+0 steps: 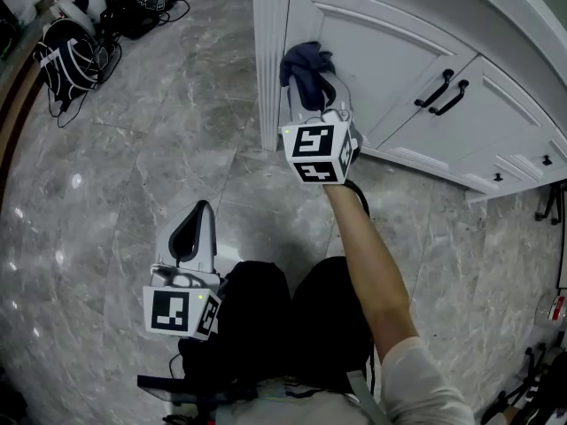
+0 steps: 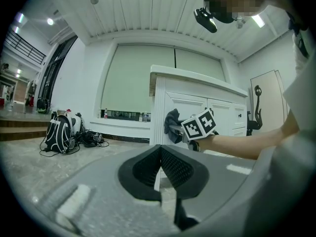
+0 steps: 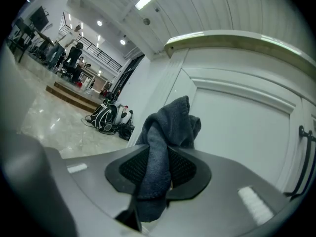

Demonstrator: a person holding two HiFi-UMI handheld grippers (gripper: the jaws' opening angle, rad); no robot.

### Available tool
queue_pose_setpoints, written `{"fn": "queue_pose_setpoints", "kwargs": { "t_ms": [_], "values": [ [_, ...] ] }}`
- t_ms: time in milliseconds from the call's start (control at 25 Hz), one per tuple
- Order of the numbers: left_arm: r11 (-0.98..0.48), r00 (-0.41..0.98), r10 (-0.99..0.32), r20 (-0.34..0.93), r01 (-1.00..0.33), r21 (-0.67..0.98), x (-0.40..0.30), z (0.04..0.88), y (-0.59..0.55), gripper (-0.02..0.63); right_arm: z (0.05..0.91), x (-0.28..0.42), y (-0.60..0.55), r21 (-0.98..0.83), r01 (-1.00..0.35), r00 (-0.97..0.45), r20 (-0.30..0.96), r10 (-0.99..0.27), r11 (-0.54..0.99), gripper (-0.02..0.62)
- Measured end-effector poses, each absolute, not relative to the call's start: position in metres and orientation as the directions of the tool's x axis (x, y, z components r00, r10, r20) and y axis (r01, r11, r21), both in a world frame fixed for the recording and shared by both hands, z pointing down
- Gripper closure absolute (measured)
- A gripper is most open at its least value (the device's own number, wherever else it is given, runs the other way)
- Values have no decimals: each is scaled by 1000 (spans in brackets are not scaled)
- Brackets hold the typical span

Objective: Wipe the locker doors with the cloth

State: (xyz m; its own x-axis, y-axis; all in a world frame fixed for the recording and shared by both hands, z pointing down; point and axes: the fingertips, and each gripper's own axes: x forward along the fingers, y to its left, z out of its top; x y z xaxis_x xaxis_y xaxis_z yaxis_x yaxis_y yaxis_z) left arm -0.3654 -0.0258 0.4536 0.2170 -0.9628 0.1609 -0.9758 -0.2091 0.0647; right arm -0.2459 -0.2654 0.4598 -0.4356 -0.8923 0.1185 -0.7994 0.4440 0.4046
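An open office hall is suggested; marble flooring [image 1: 133, 193] is seen beneath the left gripper [image 1: 197, 224]; white panelled lockers [image 1: 390, 60] are seen before the right gripper [image 1: 319, 96].

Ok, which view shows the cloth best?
The right gripper view: the cloth sits close up, clamped by the right gripper. The head view shows it from above at the door; the left gripper view, small and distant.

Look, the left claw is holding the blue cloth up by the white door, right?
No, it is the right claw that is holding the blue cloth up by the white door. The right gripper view shows the cloth pinched in it. The left claw is shut on nothing.
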Motion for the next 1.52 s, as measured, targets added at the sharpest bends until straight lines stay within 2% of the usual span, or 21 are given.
{"fn": "queue_pose_setpoints", "kwargs": {
  "t_ms": [480, 1520],
  "values": [
    [-215, 222, -961, 164, -975, 57, -360, 453, -28, 604, 498, -227, -267, 449, -760, -429, 196, -882, 470, 485],
    [-261, 265, -949, 170, -964, 49, -327, 452, -34, 604, 494, -105, -266, 506, -793, -279, 192, -941, 339, 486]
  ]
}}
